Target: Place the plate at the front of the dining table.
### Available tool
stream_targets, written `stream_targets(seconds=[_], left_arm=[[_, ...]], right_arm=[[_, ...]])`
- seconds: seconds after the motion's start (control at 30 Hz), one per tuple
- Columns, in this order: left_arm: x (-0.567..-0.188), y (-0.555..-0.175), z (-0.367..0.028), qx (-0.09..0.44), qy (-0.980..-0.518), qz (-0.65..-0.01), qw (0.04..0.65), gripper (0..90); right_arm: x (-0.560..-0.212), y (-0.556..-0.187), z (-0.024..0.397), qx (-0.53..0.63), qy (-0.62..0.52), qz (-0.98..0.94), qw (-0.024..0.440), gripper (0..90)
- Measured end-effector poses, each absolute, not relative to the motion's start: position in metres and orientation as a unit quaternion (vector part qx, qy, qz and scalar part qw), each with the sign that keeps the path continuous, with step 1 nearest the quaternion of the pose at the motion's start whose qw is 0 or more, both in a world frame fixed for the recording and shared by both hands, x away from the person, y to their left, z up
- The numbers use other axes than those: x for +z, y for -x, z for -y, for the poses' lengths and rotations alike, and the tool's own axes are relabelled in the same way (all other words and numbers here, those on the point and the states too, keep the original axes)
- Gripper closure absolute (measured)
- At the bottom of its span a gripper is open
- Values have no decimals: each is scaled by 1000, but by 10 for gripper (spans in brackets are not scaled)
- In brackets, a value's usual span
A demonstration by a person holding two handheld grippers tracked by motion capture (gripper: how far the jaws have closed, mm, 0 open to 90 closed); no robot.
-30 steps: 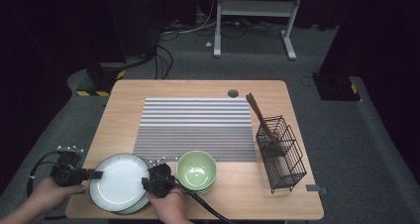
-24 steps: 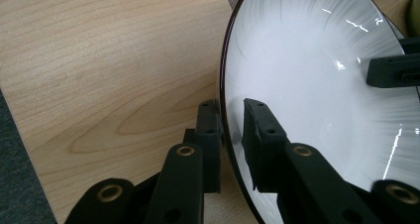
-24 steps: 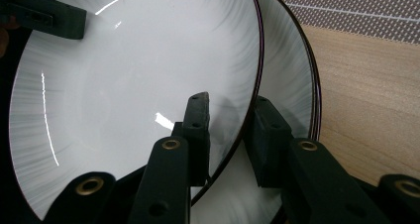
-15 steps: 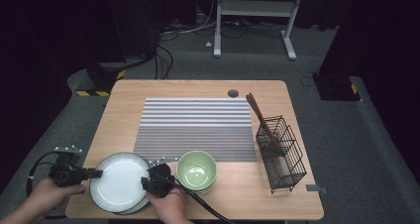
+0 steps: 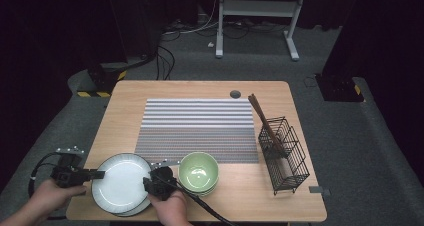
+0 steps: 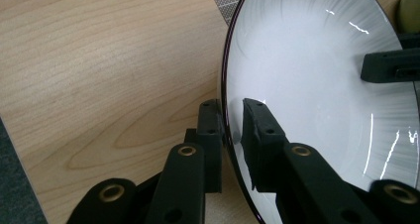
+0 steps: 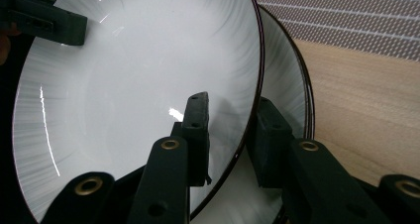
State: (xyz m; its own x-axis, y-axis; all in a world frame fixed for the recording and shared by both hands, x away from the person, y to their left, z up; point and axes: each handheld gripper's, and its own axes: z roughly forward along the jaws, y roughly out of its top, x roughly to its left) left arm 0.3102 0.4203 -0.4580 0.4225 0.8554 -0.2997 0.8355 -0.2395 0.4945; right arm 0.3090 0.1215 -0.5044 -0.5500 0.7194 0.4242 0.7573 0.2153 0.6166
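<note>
A white plate with a dark rim (image 5: 122, 183) is at the table's front left, on top of a second like plate (image 7: 289, 80). My left gripper (image 5: 97, 175) is shut on its left rim, one jaw under the rim and one on the white inner face (image 6: 322, 100). My right gripper (image 5: 150, 182) is shut on the opposite rim. In the right gripper view the held plate (image 7: 138, 75) is tilted and raised off the lower one, with the right gripper (image 7: 230, 102) straddling its edge. The left gripper (image 6: 230, 105) shows the same straddling hold.
A green bowl (image 5: 198, 172) stands just right of the plates, stacked on another. A striped placemat (image 5: 197, 128) covers the table's middle. At the right a black wire basket (image 5: 285, 156) holds brown chopsticks (image 5: 265, 123). The table's front edge (image 5: 240, 217) is near both hands.
</note>
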Motion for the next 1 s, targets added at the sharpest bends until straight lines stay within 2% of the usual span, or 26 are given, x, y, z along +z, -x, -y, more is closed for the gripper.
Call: stream_targets(seconds=[0.13,0.33,0.63,1.0], left_arm=[[-460,-311,-420,15,-787,-535,308,781],[-463,-309,-419,23,-784,-532,319,750],[-460,-308,-421,30,-769,-534,351,814],[-454,-308,-418,40,-774,-527,348,820]], right_arm=[[-500,-305,-121,-421,473,774,-6,729],[-494,-304,-119,-432,460,775,-21,741],[-491,-299,-116,-431,461,774,-40,772],[-475,-293,-114,-455,457,761,-65,815]])
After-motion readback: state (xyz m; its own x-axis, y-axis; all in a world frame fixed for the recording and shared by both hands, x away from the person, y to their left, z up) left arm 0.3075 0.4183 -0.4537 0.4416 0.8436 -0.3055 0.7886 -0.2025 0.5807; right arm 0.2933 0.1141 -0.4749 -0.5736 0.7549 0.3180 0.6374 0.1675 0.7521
